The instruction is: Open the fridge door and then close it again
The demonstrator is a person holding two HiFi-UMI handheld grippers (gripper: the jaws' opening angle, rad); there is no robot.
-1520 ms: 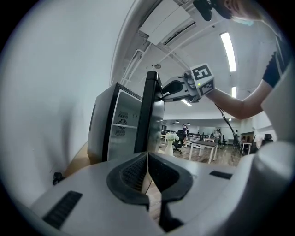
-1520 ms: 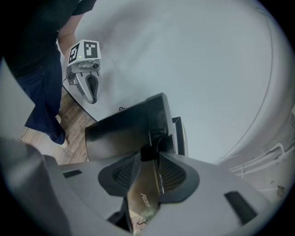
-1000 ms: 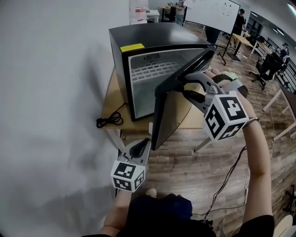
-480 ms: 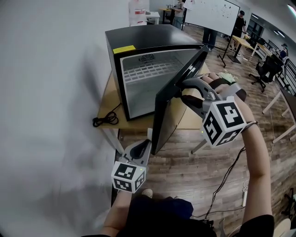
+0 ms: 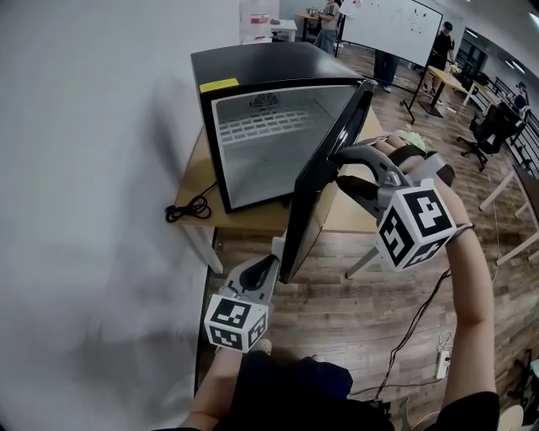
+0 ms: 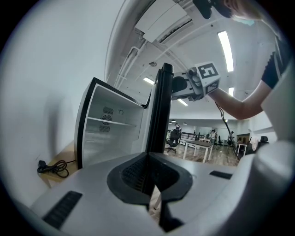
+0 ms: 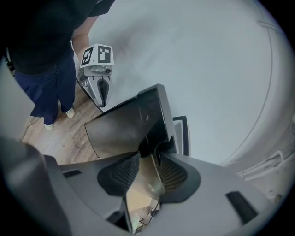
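Observation:
A black mini fridge [image 5: 253,63] stands on a wooden table [image 5: 253,220], its white inside showing. Its door [image 5: 324,181] stands wide open, edge-on to me. My right gripper [image 5: 336,166] is shut on the door's free edge near the top, one pad on each face; in the right gripper view [image 7: 150,159] the door [image 7: 124,126] runs between the pads. My left gripper [image 5: 269,257] hangs low by the door's bottom corner with its pads together and nothing held. In the left gripper view [image 6: 148,154] the door [image 6: 159,115] rises just beyond the tips; whether they touch is unclear.
A white wall [image 5: 84,168] runs along the left. A black power cord [image 5: 187,209] lies coiled on the table's left end. Wood floor lies below, with a cable and a power strip [image 5: 440,362]. A whiteboard [image 5: 392,25], desks, chairs and people are far behind.
The door has swung further open and more of the fridge's inside shows. My right gripper moved with the door's edge; my left gripper shifted along under the bottom corner.

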